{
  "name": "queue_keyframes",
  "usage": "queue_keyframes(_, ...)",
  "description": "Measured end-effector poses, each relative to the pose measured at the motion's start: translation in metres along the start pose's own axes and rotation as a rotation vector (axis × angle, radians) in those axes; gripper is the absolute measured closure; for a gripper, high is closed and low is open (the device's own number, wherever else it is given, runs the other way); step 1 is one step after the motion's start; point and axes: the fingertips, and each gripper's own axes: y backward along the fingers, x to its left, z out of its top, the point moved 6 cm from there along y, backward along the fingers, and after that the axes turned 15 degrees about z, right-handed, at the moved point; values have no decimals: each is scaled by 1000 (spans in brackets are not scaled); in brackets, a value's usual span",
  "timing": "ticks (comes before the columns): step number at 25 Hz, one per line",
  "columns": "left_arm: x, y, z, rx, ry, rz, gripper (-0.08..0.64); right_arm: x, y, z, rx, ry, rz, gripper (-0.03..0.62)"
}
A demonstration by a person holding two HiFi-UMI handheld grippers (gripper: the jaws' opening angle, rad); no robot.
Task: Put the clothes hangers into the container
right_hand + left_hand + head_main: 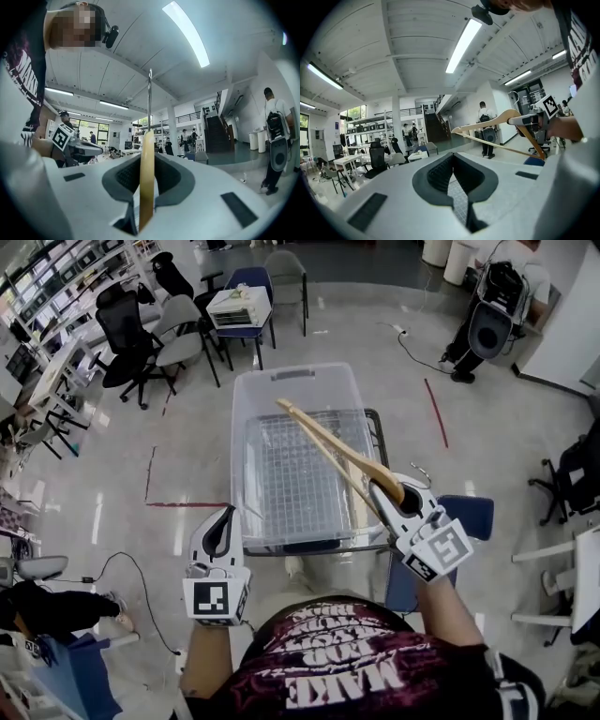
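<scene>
Right, wooden hanger (337,456) is clamped in the right tongs (389,493) at the neck, just under the metal hook (149,98), with its far arm up over the clear container (246,390). Left tongs (225,521) are closed to a narrow slit and empty, near the container's front corner. I'd expect it to be light, rigid and smooth-lacquered, so it may pivot in a thin pinch. The neck is the best hold: balanced, with flat faces for the pads.
</scene>
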Motion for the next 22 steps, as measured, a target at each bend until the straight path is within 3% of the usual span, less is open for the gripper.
queue_keyframes(10, 10, -59, -3, 2, 0, -28, 554, -35, -41, -15, 37, -36, -9, 534)
queue_keyframes(22, 24, -134, -47, 62, 4, -27, 554, -75, -105, -90, 112, -188, -9, 534)
